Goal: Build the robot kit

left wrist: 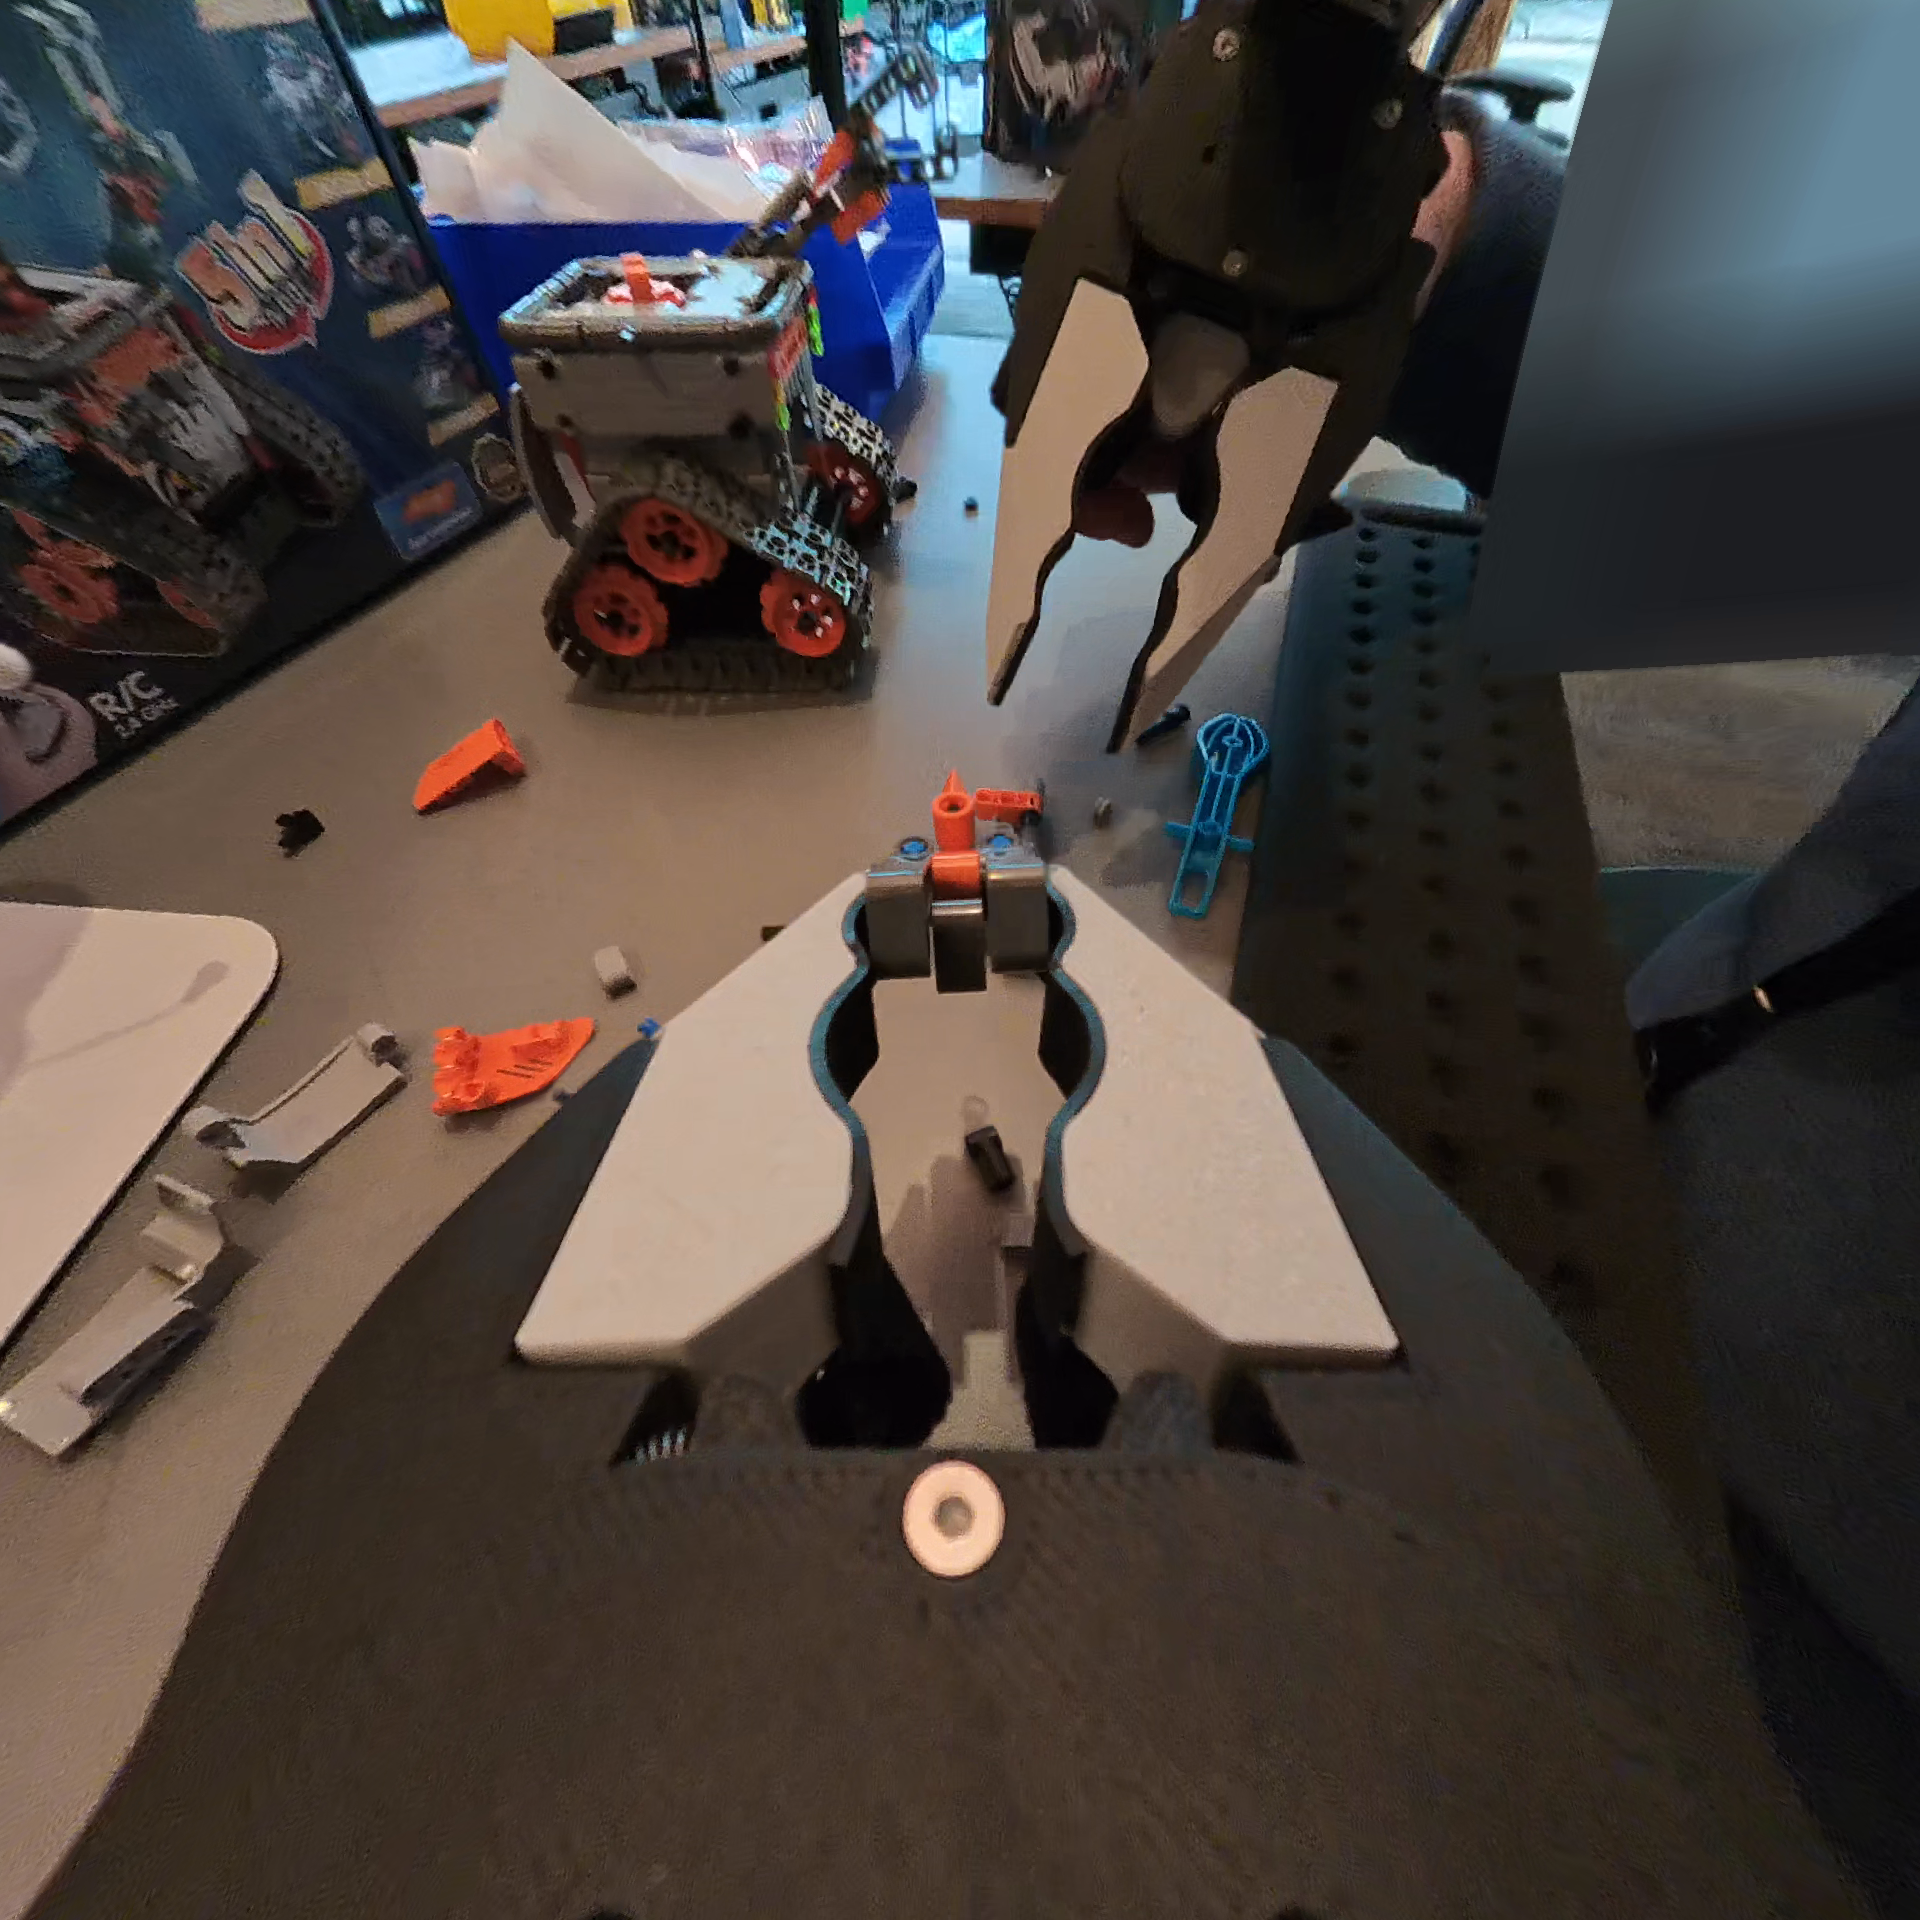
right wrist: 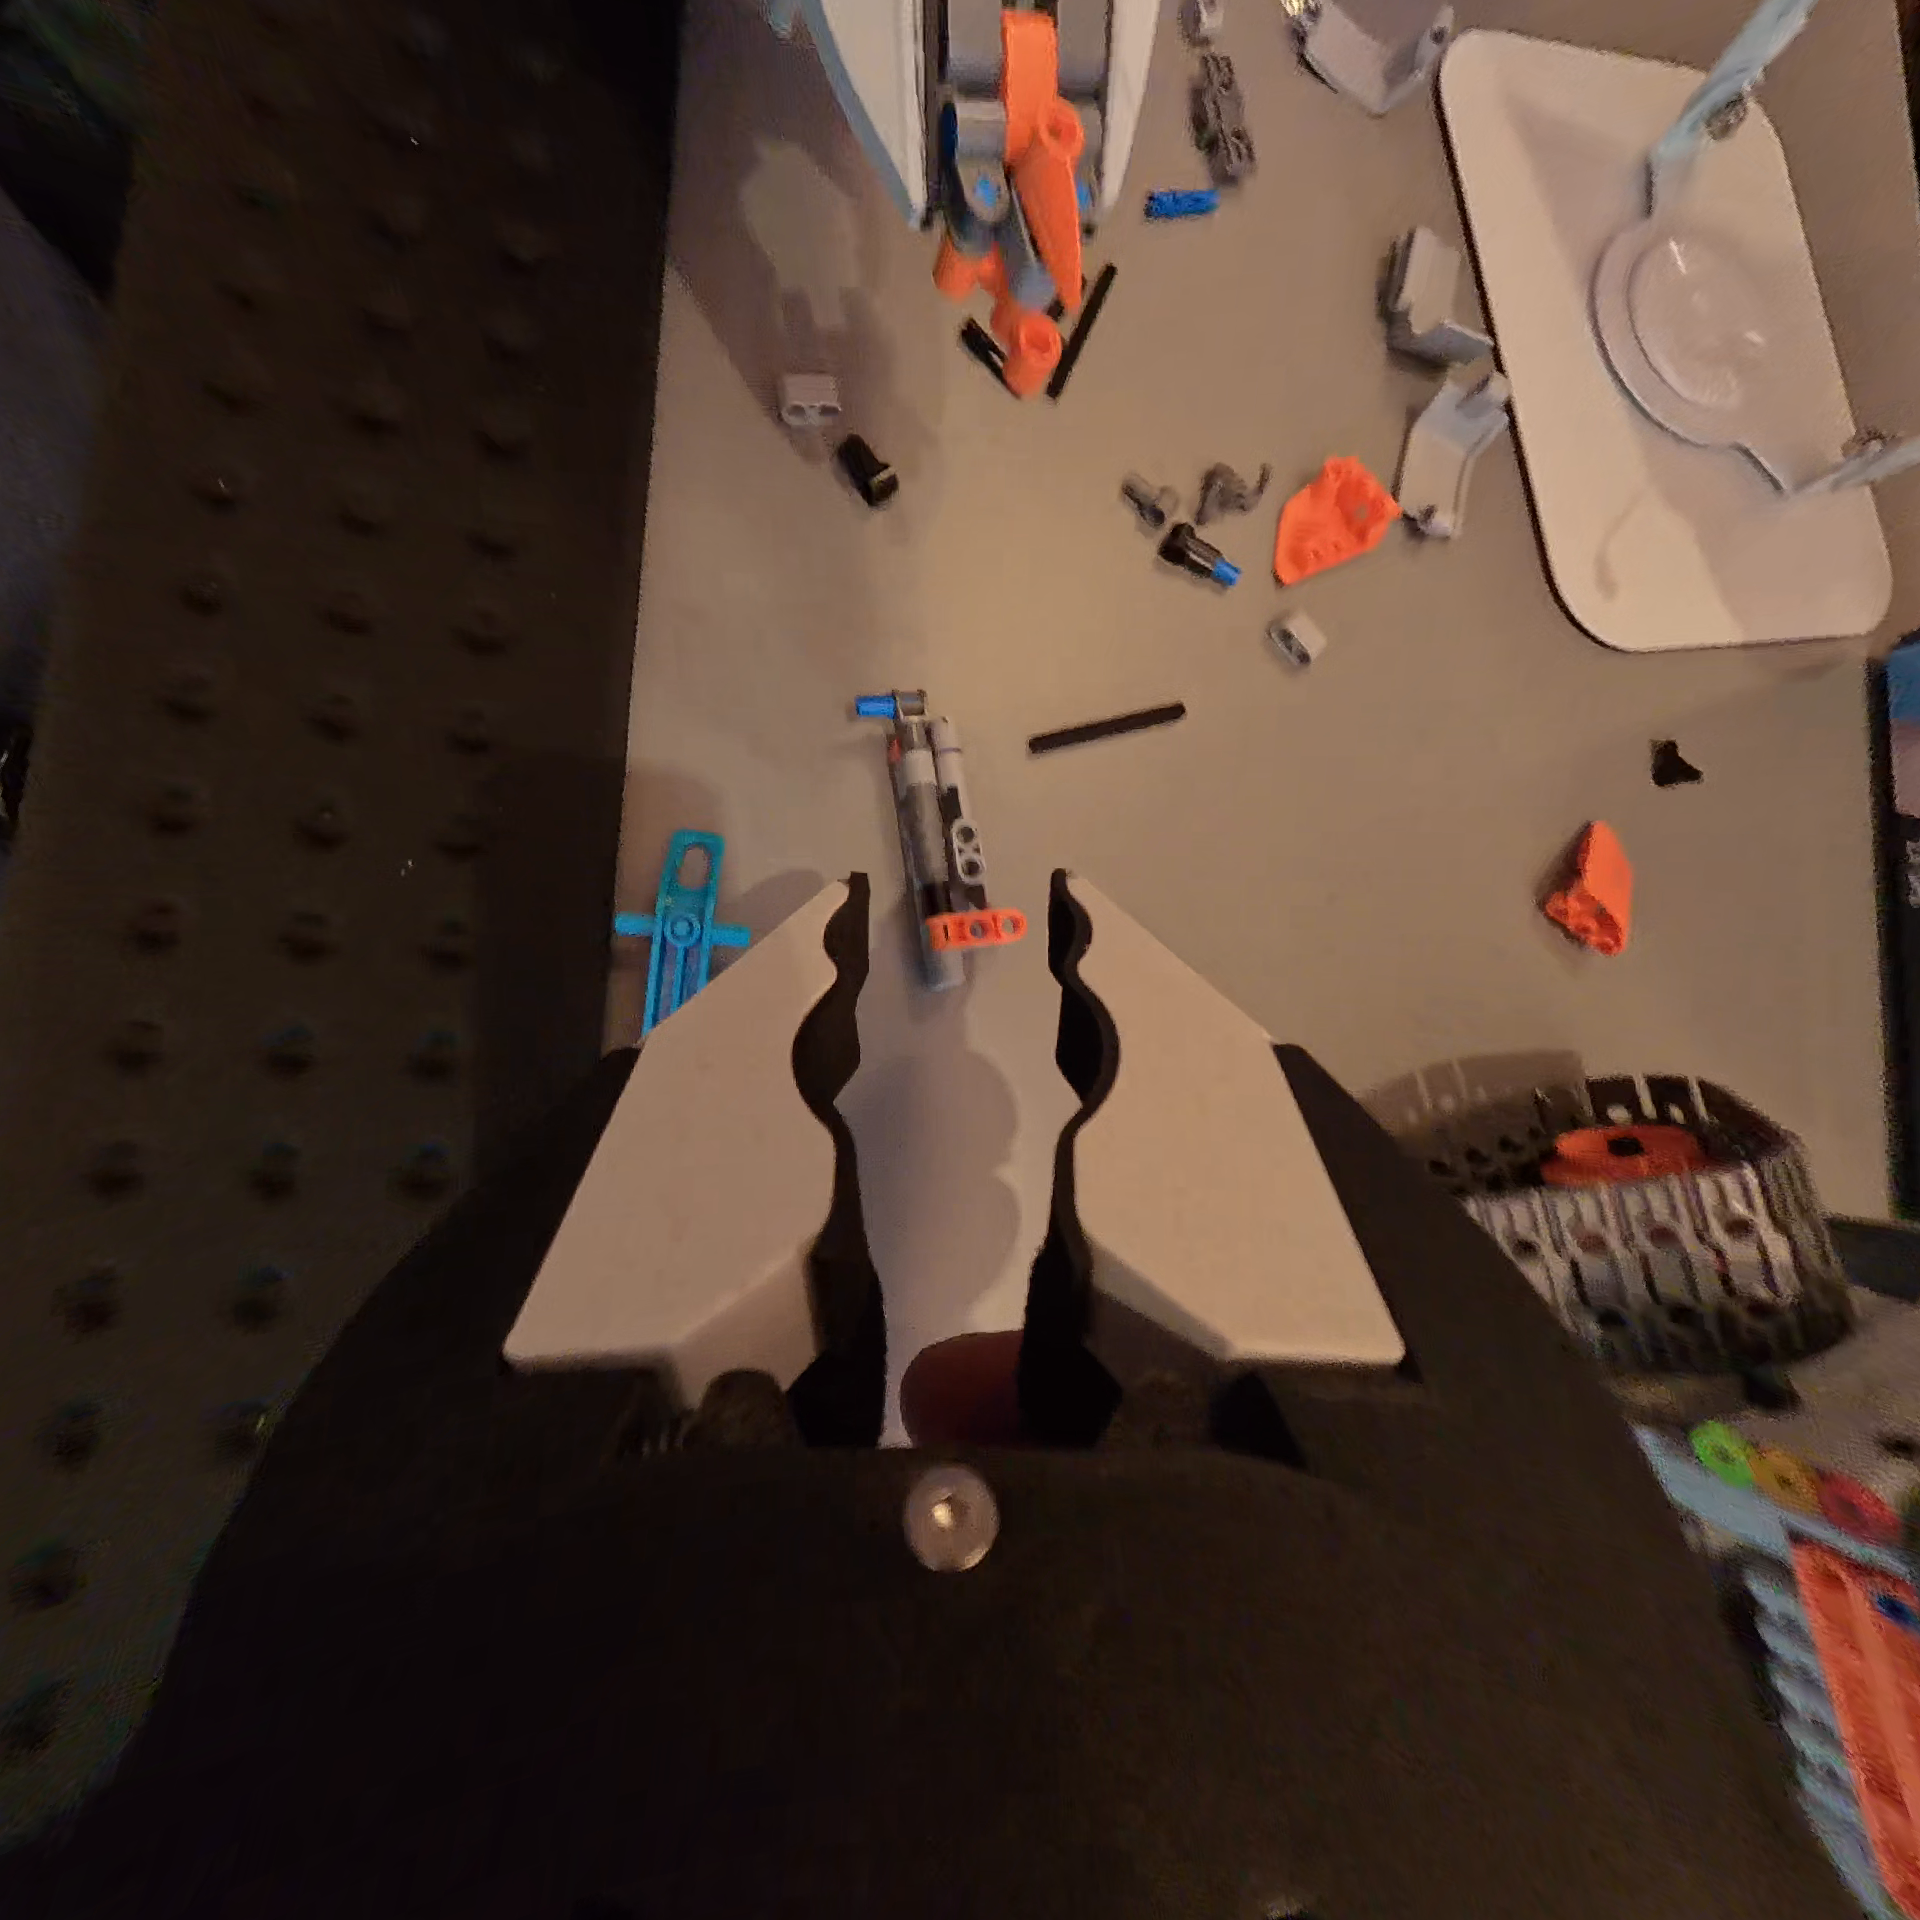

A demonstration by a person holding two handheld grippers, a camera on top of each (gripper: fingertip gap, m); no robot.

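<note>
My left gripper (left wrist: 956,914) is shut on a small grey and orange brick assembly (left wrist: 956,894), held at its fingertips just above the grey table. In the right wrist view the left gripper (right wrist: 1013,208) shows at the top with that assembly (right wrist: 1029,177). My right gripper (right wrist: 956,904) is open and empty. It hovers over a long grey and black rod assembly (right wrist: 935,821) with an orange end piece, which lies on the table between and beyond its fingertips. In the left wrist view the right gripper (left wrist: 1060,717) points down, just beyond the held assembly.
A tracked toy vehicle (left wrist: 707,499) stands at the back, with a printed box (left wrist: 187,395) to its left. Loose parts lie about: orange panels (left wrist: 468,764) (right wrist: 1335,520), a blue tool (right wrist: 681,925), a black axle (right wrist: 1107,727). A white tray (right wrist: 1662,561) and a dark perforated chair back (left wrist: 1423,883) flank the table. The gap from one gripper's tips to the other's is roughly 10 cm. The right tips stand about 8 cm off the black axle (right wrist: 1107,727).
</note>
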